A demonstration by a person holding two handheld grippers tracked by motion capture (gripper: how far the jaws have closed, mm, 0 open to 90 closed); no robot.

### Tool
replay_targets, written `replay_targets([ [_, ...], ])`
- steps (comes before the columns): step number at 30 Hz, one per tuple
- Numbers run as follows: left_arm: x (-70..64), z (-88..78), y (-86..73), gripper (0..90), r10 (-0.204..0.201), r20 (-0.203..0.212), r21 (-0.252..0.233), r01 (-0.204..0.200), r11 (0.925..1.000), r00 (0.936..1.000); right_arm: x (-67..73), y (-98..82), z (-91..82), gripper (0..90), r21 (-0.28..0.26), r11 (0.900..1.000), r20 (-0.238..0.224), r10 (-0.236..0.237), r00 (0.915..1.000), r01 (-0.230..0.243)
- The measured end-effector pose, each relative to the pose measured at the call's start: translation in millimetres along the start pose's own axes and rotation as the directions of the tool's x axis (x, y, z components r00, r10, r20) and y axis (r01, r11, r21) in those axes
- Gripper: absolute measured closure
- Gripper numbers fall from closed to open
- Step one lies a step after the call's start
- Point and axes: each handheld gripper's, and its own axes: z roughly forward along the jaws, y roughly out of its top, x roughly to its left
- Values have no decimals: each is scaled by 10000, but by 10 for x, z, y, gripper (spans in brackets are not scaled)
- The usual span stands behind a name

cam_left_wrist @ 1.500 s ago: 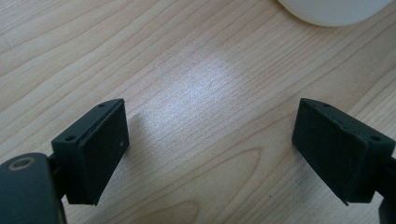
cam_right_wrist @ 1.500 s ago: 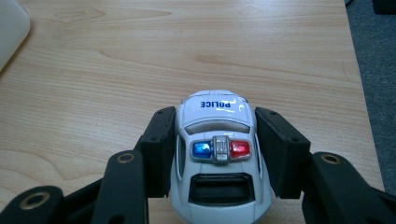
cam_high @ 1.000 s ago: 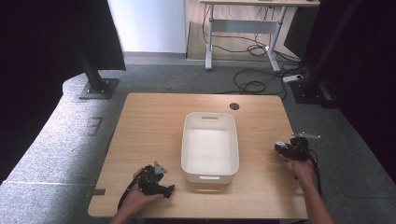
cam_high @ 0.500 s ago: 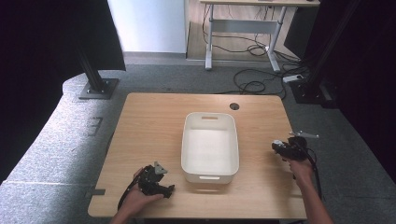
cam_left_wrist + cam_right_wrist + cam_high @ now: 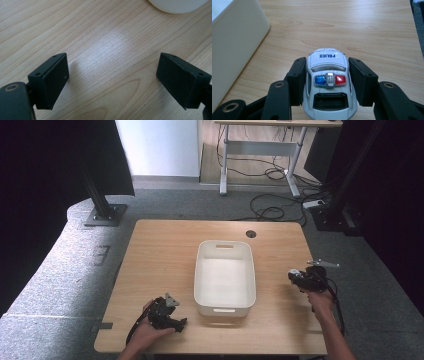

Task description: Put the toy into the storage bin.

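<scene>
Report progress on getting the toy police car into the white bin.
Done: the right gripper has its jaws closed on the sides of the toy police car, beside the white bin. In hand: that grasp, at table level. Left: lifting and placing it; the bin looks empty. The left gripper is open, idle.

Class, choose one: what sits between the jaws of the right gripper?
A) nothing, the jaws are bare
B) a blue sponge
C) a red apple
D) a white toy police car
D: in the right gripper view, the right gripper has its jaws against both sides of a white toy police car marked POLICE.
</scene>
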Motion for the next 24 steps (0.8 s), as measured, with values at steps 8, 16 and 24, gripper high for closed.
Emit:
replay_targets([
  [8,-1,0,0,118,-12,-7,8,12,10000,10000,108,55,-60,504,-205,9997,-281,-95,9996,89],
  [16,-3,-1,-1,118,-8,-23,-4,8,10000,10000,228,100,-103,504,-373,9984,-389,-446,9982,432],
  [24,-3,-1,-1,118,6,-15,-2,-6,10000,10000,322,140,-130,504,-463,9969,-550,-664,9963,639],
])
